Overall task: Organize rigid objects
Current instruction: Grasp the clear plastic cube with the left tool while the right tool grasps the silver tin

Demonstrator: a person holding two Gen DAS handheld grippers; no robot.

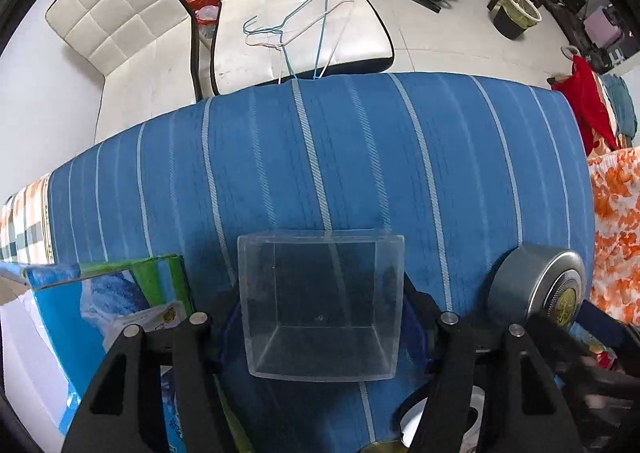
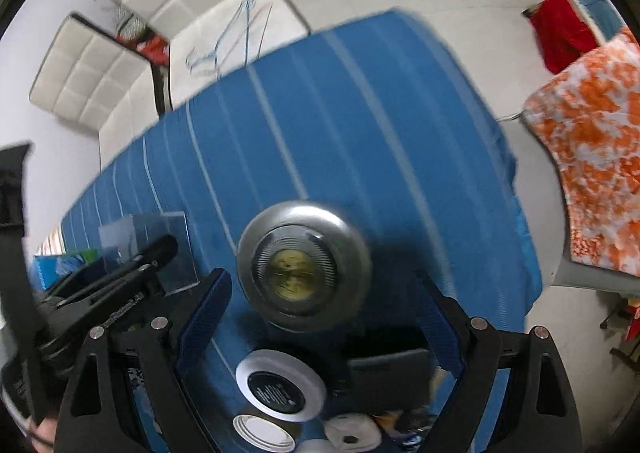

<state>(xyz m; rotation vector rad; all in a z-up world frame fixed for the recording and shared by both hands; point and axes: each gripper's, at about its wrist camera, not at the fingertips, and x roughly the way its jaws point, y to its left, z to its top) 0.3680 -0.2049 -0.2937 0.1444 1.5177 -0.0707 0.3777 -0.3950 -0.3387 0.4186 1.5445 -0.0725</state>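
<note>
My left gripper (image 1: 320, 313) is shut on a clear plastic box (image 1: 320, 305), held above the blue striped cloth (image 1: 320, 157). The box also shows in the right wrist view (image 2: 160, 249), with the left gripper beside it. A round grey tin with a gold emblem (image 2: 302, 265) lies on its side on the cloth, between and just ahead of the open fingers of my right gripper (image 2: 320, 317), untouched. The tin also shows at the right in the left wrist view (image 1: 540, 285).
A blue and green carton (image 1: 100, 313) lies at the left. A white disc with a black centre (image 2: 280, 389), a dark flat case (image 2: 392, 377) and small white items lie near me. White sofa (image 1: 280, 13) with hangers beyond; orange patterned fabric (image 2: 592, 157) at right.
</note>
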